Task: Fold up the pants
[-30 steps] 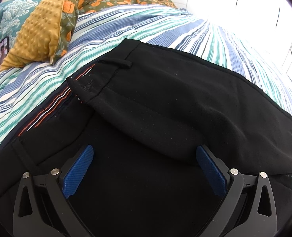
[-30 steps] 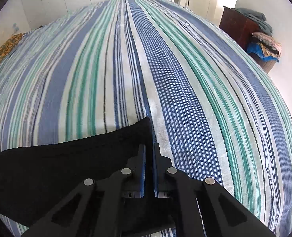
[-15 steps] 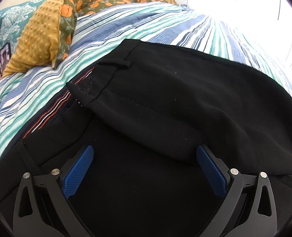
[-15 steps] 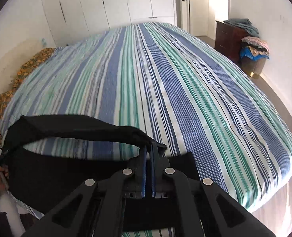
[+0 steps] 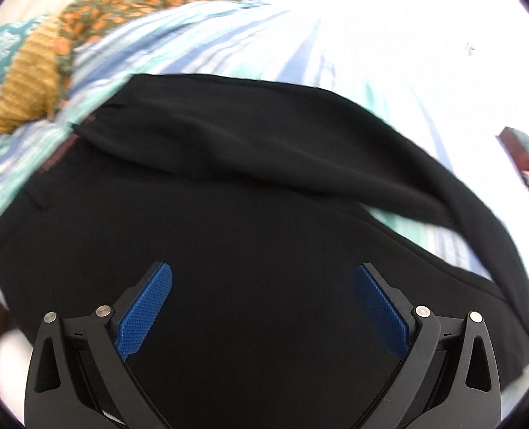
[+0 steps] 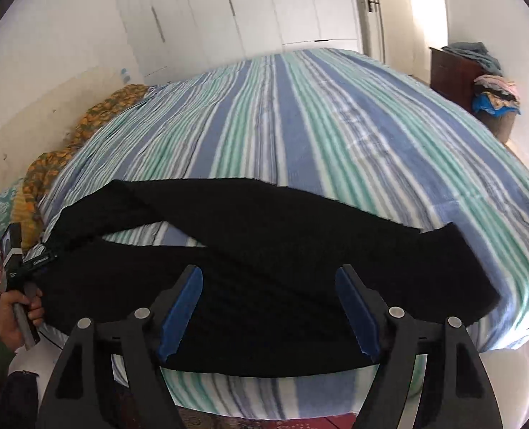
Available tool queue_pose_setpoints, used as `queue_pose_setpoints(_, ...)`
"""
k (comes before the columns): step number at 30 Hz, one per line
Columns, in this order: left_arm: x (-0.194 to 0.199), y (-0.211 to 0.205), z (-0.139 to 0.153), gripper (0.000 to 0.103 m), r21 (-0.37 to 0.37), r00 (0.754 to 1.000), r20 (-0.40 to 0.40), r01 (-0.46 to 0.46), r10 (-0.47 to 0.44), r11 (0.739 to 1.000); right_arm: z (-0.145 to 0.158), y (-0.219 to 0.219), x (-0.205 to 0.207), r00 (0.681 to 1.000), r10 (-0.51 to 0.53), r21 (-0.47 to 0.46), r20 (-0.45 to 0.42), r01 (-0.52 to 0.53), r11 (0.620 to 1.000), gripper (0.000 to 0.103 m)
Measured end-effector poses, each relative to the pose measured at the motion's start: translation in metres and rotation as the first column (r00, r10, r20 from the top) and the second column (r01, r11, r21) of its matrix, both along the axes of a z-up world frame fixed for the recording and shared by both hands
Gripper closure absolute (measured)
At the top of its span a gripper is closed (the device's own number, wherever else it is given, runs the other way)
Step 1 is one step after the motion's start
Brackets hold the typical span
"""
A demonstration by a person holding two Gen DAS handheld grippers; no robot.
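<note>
Black pants (image 6: 264,246) lie across the near edge of a striped bed (image 6: 318,136), one leg laid loosely over the other, with a gap of sheet showing between them at the left. My right gripper (image 6: 269,304) is open and empty above the legs. My left gripper (image 5: 262,307) is open and empty, close over the waist end of the pants (image 5: 250,193). The left gripper's body and the hand holding it show at the left edge of the right wrist view (image 6: 18,286).
Yellow and floral pillows (image 5: 35,82) lie at the head of the bed. A dark wooden cabinet (image 6: 453,68) with piled clothes (image 6: 496,93) stands at the far right. White wardrobe doors (image 6: 264,7) line the back wall.
My right gripper has opened and let go of the pant leg, which now lies over the other leg. It has drawn back. The left view has shifted and blurred.
</note>
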State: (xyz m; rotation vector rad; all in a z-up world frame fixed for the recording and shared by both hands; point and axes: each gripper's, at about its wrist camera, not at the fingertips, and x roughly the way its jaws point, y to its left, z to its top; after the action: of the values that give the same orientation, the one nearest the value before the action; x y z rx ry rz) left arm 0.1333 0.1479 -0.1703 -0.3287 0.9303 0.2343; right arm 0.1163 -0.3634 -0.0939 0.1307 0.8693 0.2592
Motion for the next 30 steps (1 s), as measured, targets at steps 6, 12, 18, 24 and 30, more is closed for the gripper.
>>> queue_pose_setpoints(6, -0.012, -0.059, -0.025, 0.001, 0.062, 0.990, -0.033, 0.139, -0.137, 0.988, -0.050, 0.046, 0.007, 0.994, 0.067, 0.161, -0.087, -0.052, 0.986, 0.026)
queue_pose_setpoints(12, -0.007, -0.065, -0.034, 0.001, 0.119, 0.984, -0.067, 0.174, -0.166, 0.978, -0.088, 0.050, 0.007, 0.980, 0.075, 0.091, -0.186, -0.059, 0.994, 0.026)
queue_pose_setpoints(18, -0.008, -0.069, -0.037, 0.001, 0.137, 0.982, -0.077, 0.185, -0.175, 0.973, -0.091, 0.054, 0.005, 0.980, 0.085, 0.056, -0.178, -0.076, 0.996, 0.021)
queue_pose_setpoints(24, -0.009, -0.069, -0.038, 0.001, 0.142, 0.981, -0.083, 0.186, -0.176, 0.972, -0.096, 0.056, 0.005, 0.980, 0.091, 0.056, -0.177, -0.082, 0.995, 0.018)
queue_pose_setpoints(30, -0.013, -0.069, -0.032, 0.001, 0.118, 0.980, -0.087, 0.186, -0.177, 0.975, -0.097, 0.062, 0.005, 0.980, 0.100, 0.038, -0.175, -0.095, 0.995, 0.014)
